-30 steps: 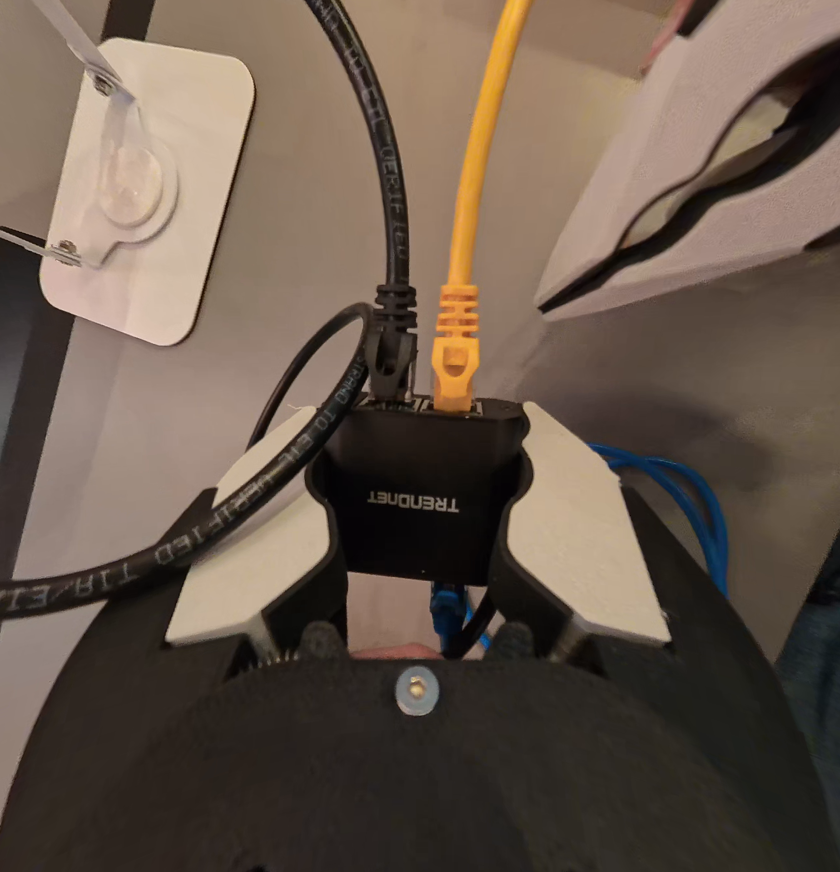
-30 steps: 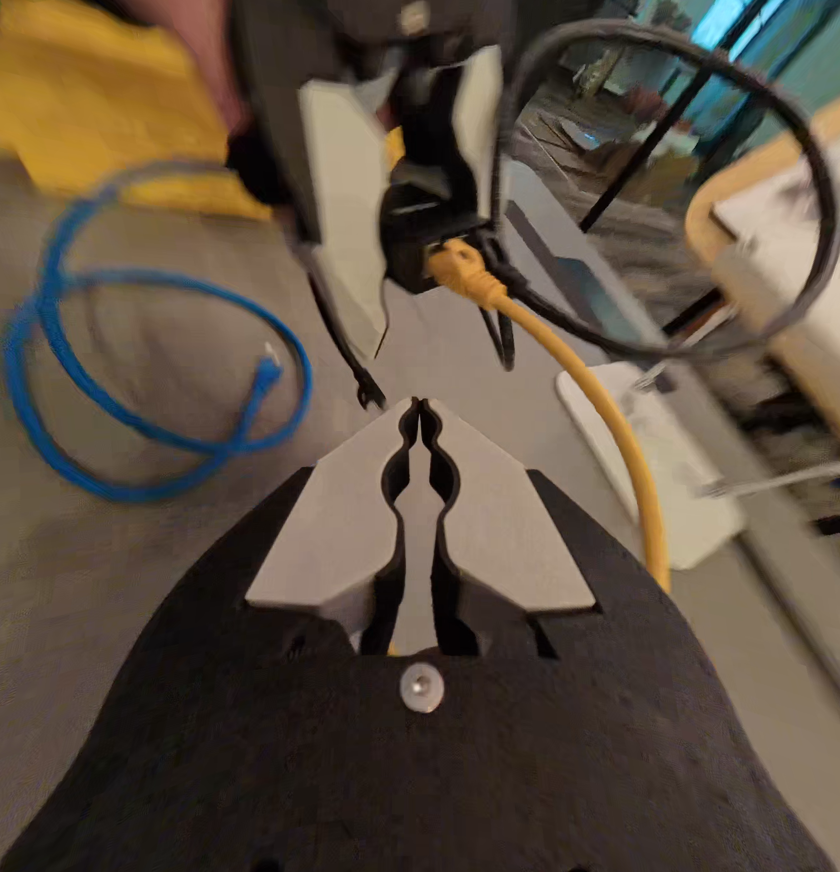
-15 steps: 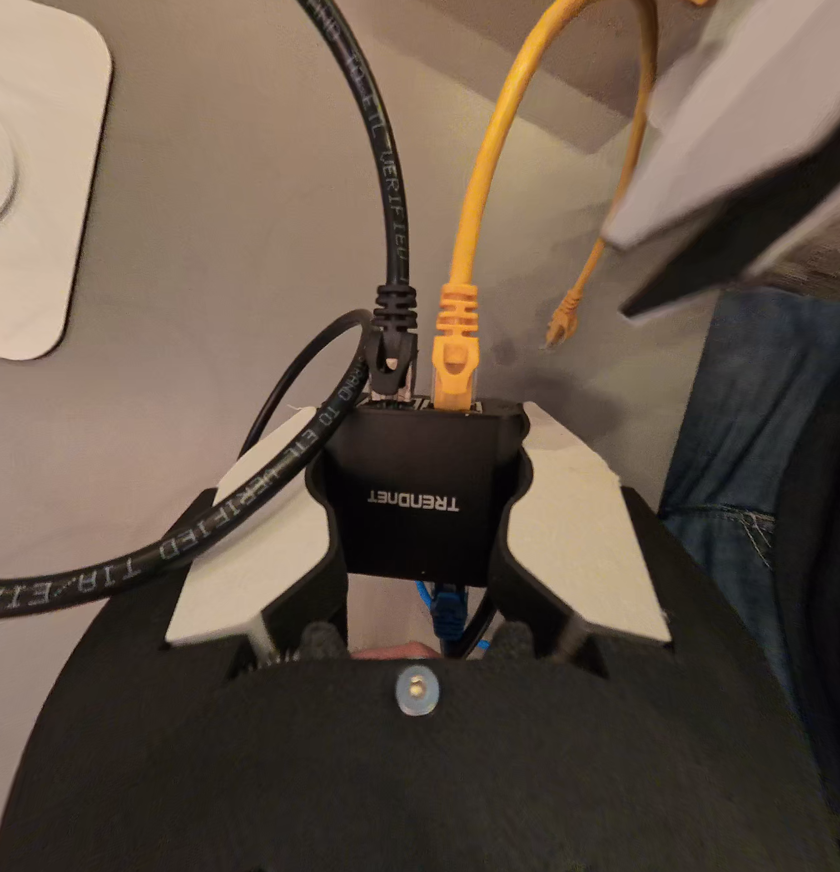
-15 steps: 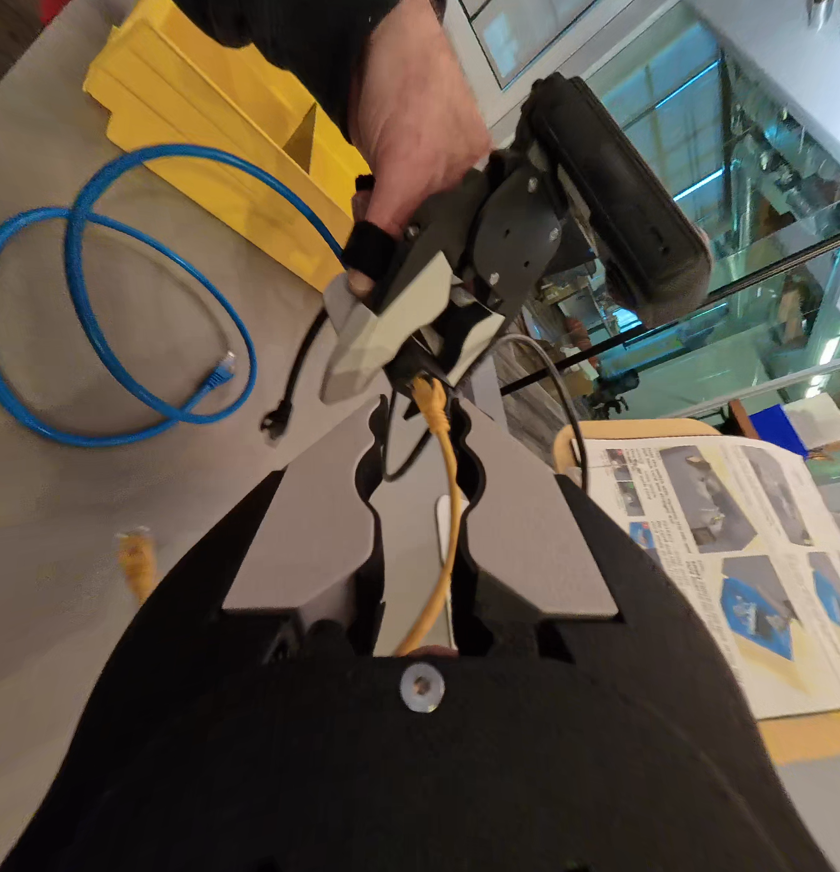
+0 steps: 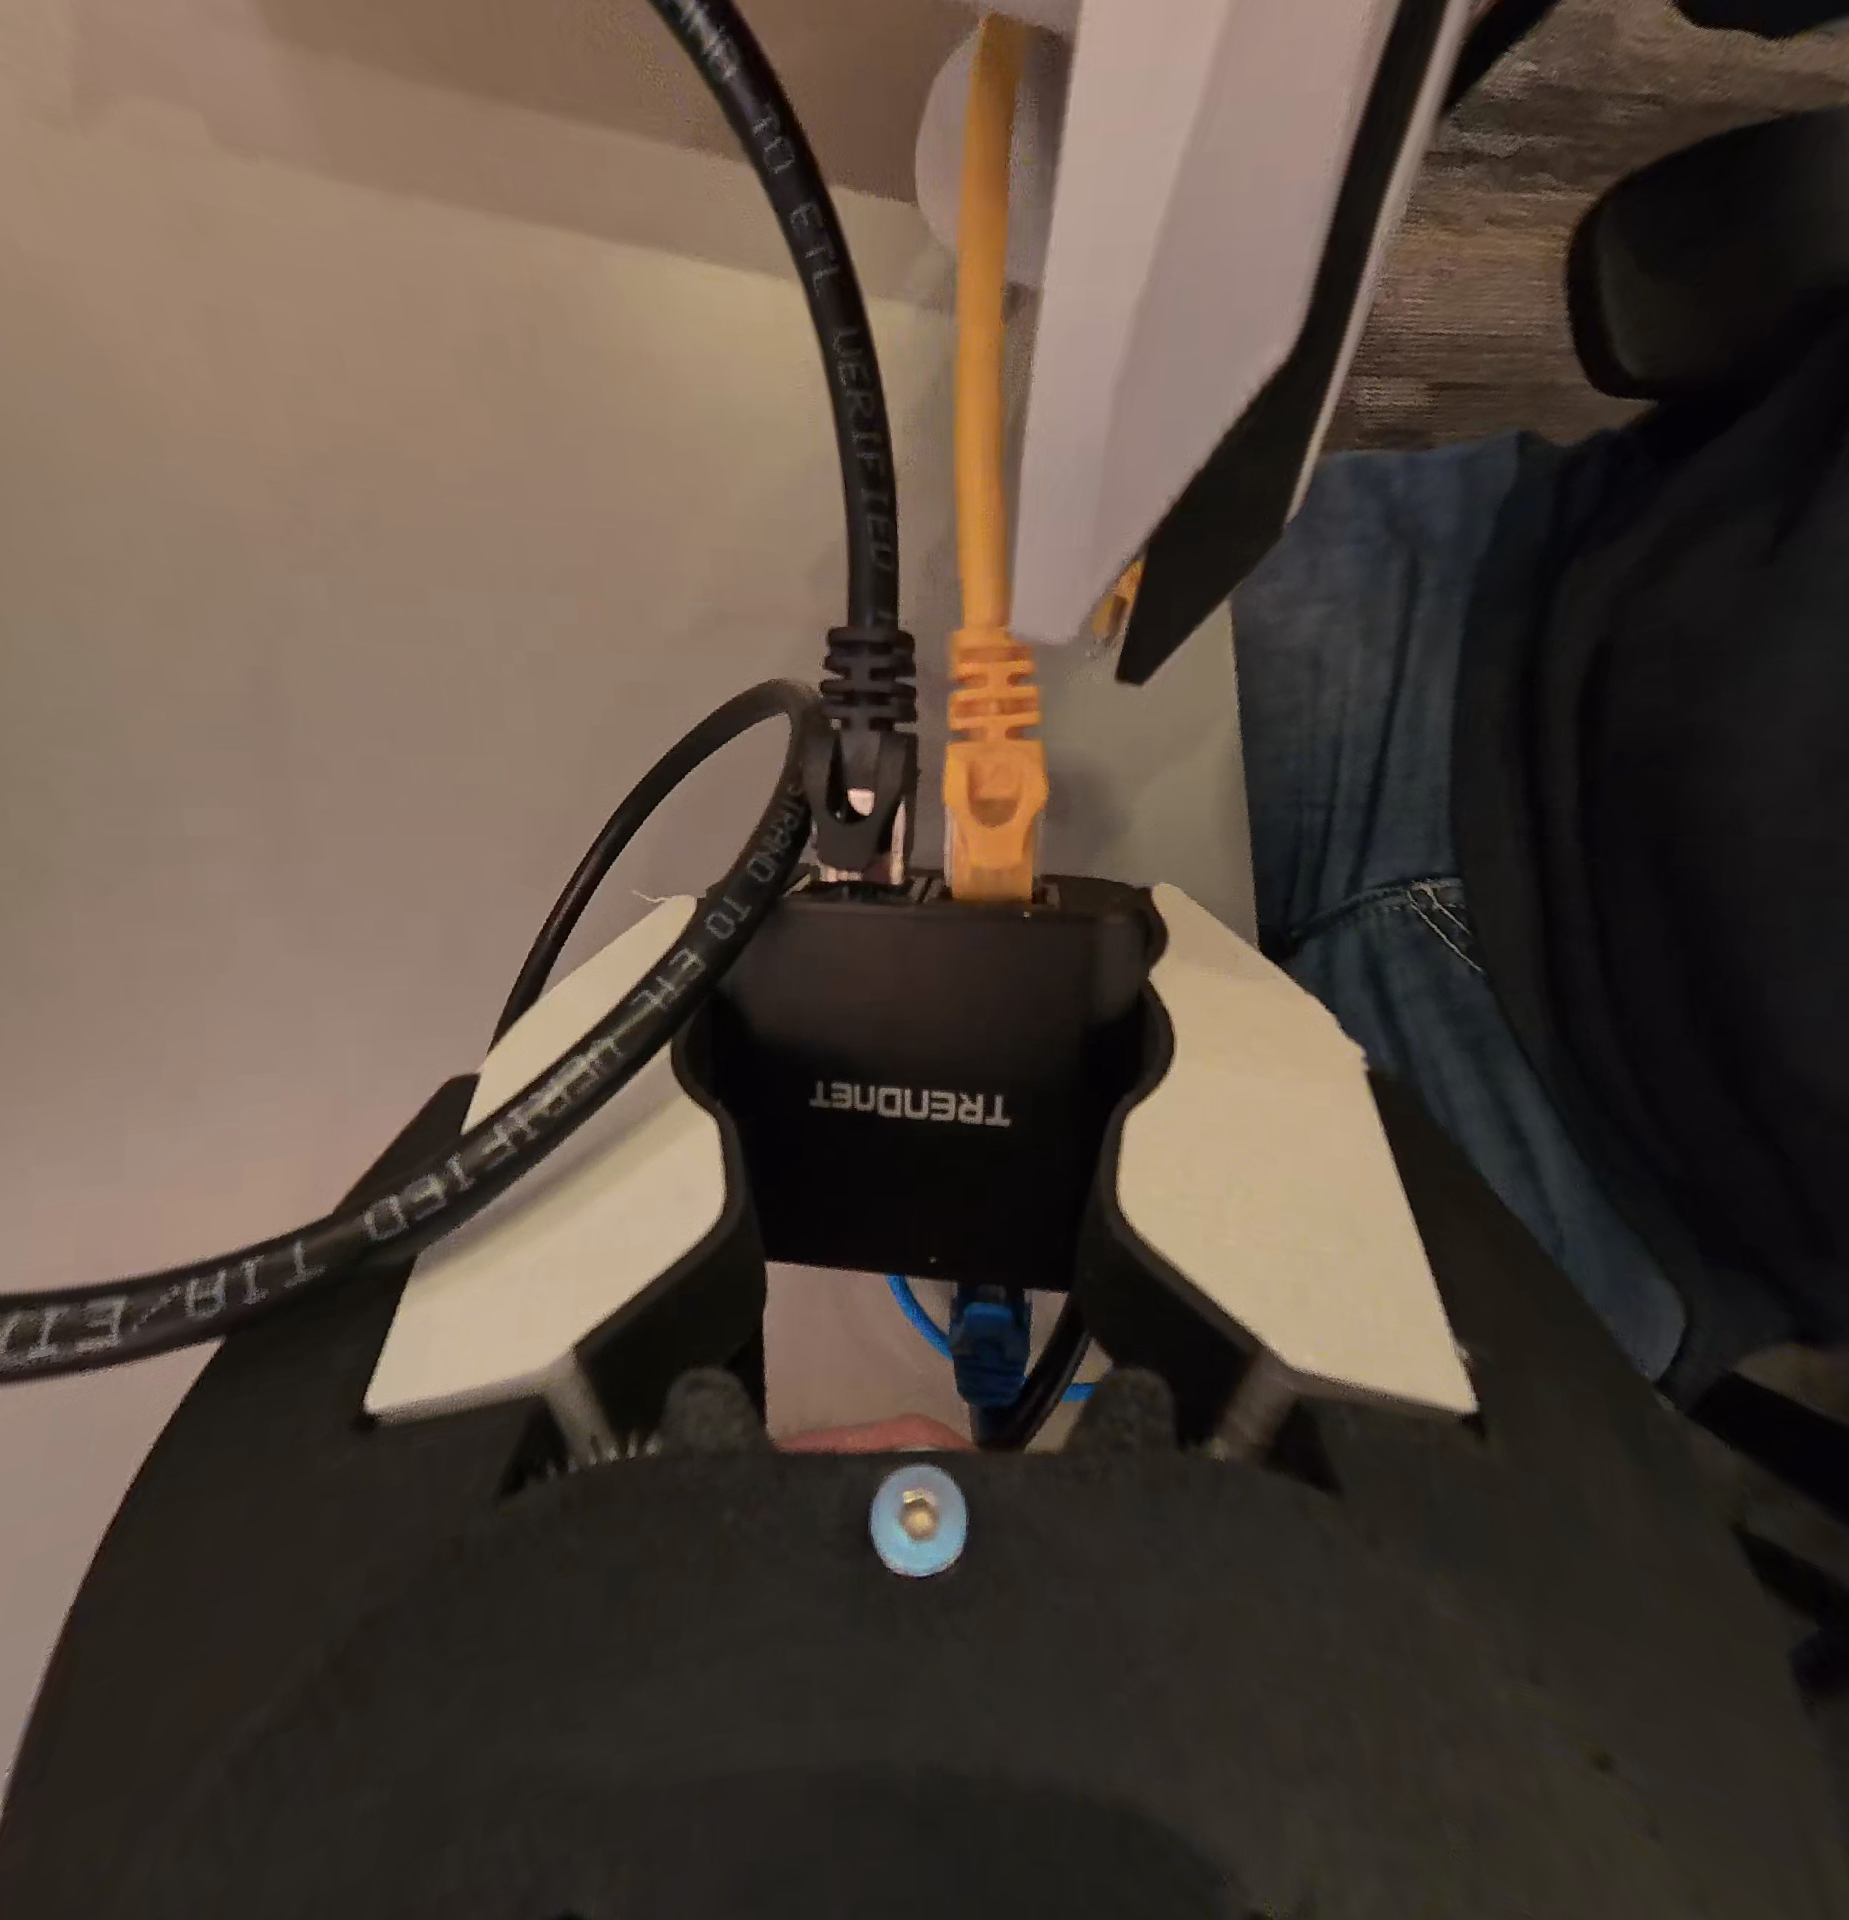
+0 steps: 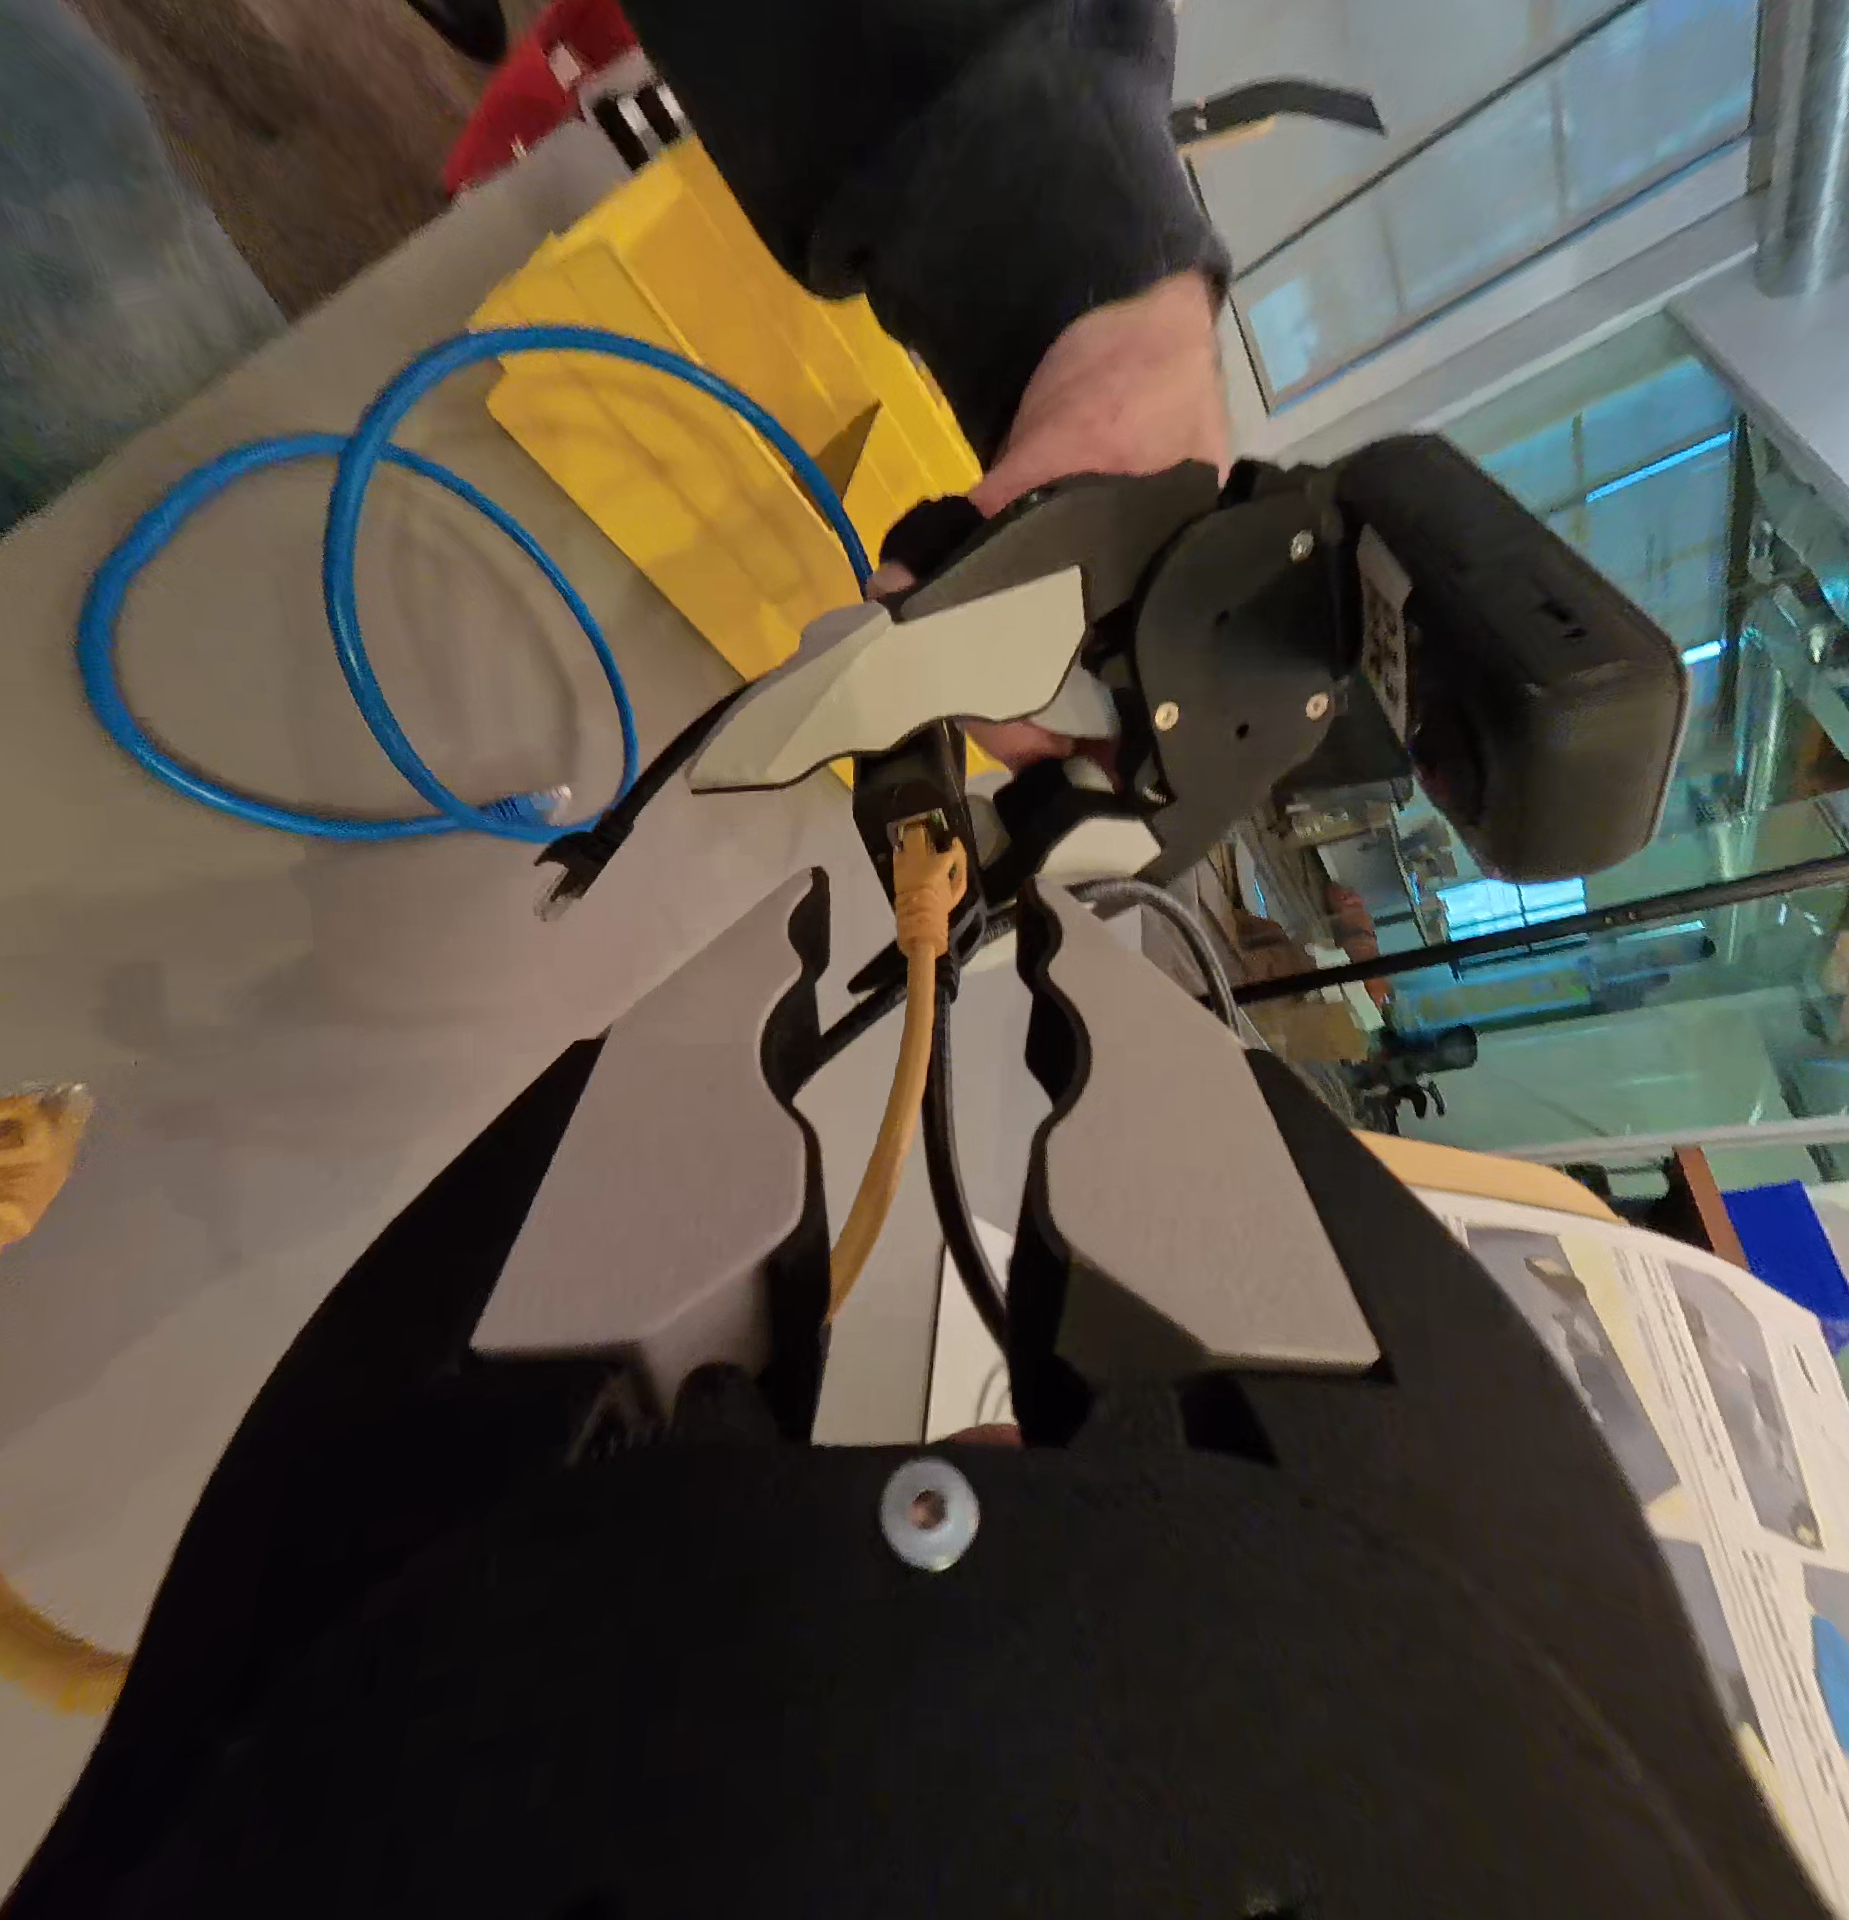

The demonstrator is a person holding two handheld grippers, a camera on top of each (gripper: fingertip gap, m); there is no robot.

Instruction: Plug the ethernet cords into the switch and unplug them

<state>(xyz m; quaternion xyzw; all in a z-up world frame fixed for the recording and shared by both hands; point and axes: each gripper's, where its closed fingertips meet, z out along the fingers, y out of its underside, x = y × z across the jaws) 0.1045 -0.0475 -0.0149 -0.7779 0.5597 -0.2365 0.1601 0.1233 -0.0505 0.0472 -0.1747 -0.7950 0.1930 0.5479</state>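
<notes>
My left gripper [image 5: 930, 920] is shut on the small black switch [image 5: 925, 1101] and holds it above the table. A black cord's plug [image 5: 863, 769] and a yellow cord's plug [image 5: 993, 795] sit side by side in the switch's front ports. My right gripper [image 6: 925, 914] is open, and its fingers straddle the yellow cord [image 6: 884, 1132] and black cord [image 6: 951, 1174] just behind the yellow plug [image 6: 925, 873] at the switch [image 6: 899, 795]. One right finger [image 5: 1211, 312] hangs close beside the yellow cord. A blue plug [image 5: 987, 1340] shows under the switch.
A coiled blue cord [image 6: 359, 644] lies on the grey table [image 6: 276, 1039] beside a yellow bin [image 6: 712, 447]. A loose black plug [image 6: 577, 862] and the yellow cord's free end [image 6: 16, 1153] lie nearby. A printed sheet [image 6: 1678, 1455] lies at right. A person's hand [image 6: 1107, 405] holds the left gripper. Some 6 cm of space lies between my two pairs of fingers.
My right gripper has opened from shut and moved in toward the switch, so the yellow and black cords now run between its fingers. My left gripper keeps its hold on the switch.
</notes>
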